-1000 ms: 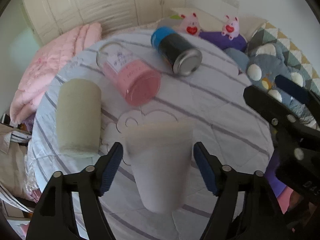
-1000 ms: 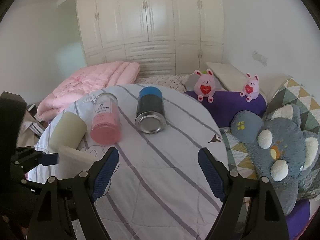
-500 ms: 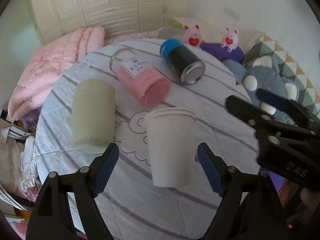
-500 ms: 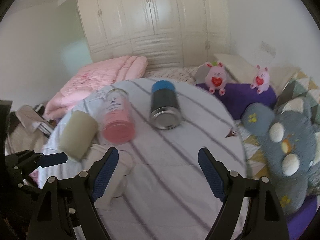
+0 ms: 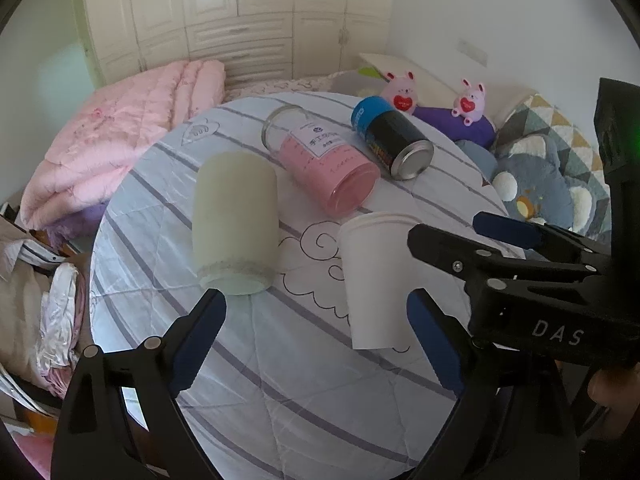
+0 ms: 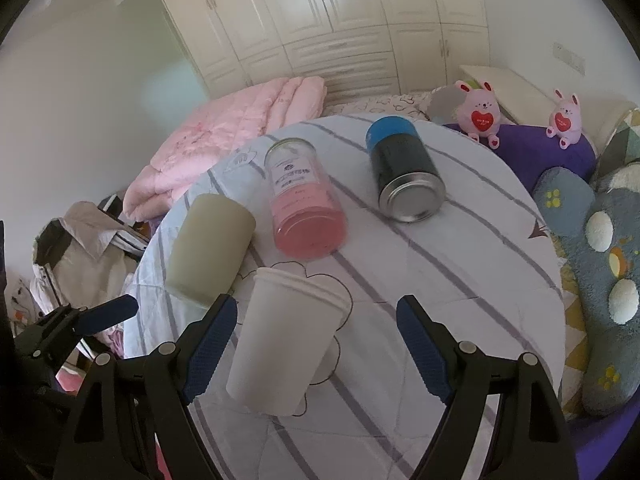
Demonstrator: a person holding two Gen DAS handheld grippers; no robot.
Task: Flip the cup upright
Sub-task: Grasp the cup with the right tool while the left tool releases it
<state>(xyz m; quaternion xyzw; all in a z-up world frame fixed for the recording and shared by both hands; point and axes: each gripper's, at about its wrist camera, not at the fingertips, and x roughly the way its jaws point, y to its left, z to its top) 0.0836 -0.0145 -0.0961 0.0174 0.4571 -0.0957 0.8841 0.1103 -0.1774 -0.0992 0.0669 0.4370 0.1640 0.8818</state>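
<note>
Four containers are seen on the round table [image 5: 304, 408] in the left wrist view: a white cup [image 5: 374, 280] standing rim-up near the front, a beige cup [image 5: 234, 222], a pink jar [image 5: 324, 168] and a dark can [image 5: 390, 138], the last three lying on their sides. The left gripper [image 5: 314, 340] is spread, with nothing between its jaws; the right gripper [image 5: 484, 236] is seen beside the white cup. In the right wrist view, the white cup [image 6: 284, 336] is framed between the spread jaws of the right gripper [image 6: 316, 348], untouched.
</note>
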